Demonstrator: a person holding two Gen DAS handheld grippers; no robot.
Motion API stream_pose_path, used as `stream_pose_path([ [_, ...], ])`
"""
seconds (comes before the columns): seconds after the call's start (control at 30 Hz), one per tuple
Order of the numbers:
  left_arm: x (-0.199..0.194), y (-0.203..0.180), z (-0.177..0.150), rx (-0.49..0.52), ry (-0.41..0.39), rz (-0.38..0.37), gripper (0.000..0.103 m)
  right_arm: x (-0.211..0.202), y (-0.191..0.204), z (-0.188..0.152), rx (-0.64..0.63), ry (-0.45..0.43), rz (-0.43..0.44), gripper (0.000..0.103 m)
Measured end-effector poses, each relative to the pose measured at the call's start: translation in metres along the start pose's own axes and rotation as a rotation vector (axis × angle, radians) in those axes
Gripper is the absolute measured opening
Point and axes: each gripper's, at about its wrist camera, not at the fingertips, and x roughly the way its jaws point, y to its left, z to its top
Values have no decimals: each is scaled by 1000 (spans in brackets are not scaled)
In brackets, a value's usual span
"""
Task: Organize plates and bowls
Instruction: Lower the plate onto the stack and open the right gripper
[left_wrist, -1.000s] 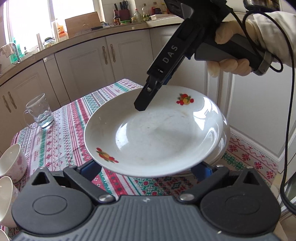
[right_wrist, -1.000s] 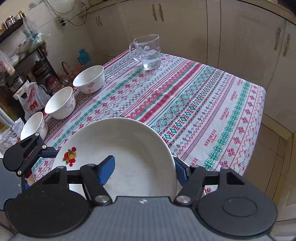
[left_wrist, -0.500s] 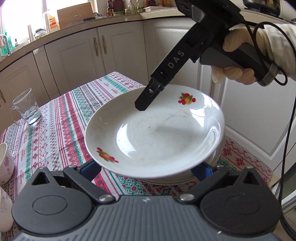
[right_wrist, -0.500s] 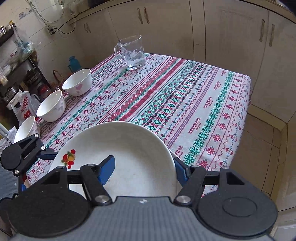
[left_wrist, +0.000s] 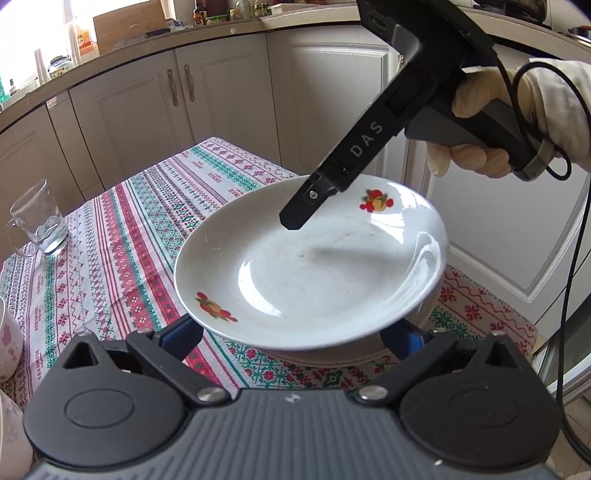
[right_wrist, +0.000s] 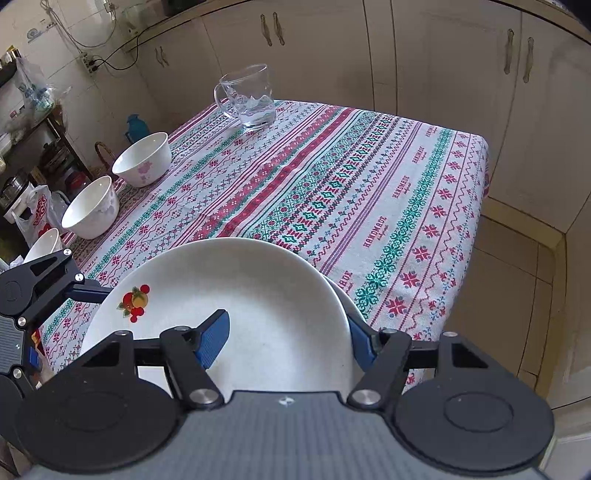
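The table, covered with a patterned tablecloth, is seen closer in the right wrist view than a second ago, and the glass mug sits higher and nearer the middle of that frame. The fruit-decorated plate is held tilted just above a stack of plates near the table corner; it has been carried lower, and its rim now overlaps the stack beneath. It is judged that stacking is nearly complete and release is not yet due. The three white bowls along the far edge are untouched and remain to be gathered. The right gripper is clamped across the plate rim, one blue pad above and one below. The left gripper has its jaws spread either side of the plate's near edge; contact cannot be confirmed.
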Motion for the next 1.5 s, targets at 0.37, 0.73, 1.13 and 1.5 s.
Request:
stream_pose_path([
  [0.37,-2,-10,-5,80,33,-25,103,0,-3,-8,32,-26,18,74],
  [0.73,-7,-8,-5,66,27,-43,102,-5,3,-15,27,-33,-12,81],
  [1.13,-18,-5,-8,59,0,-35,102,-31,21,-20,10,-100,-44,92],
  [1.5,-43,3,-15,32,-47,0,102,-40,70,-34,-28,-142,-143,103],
])
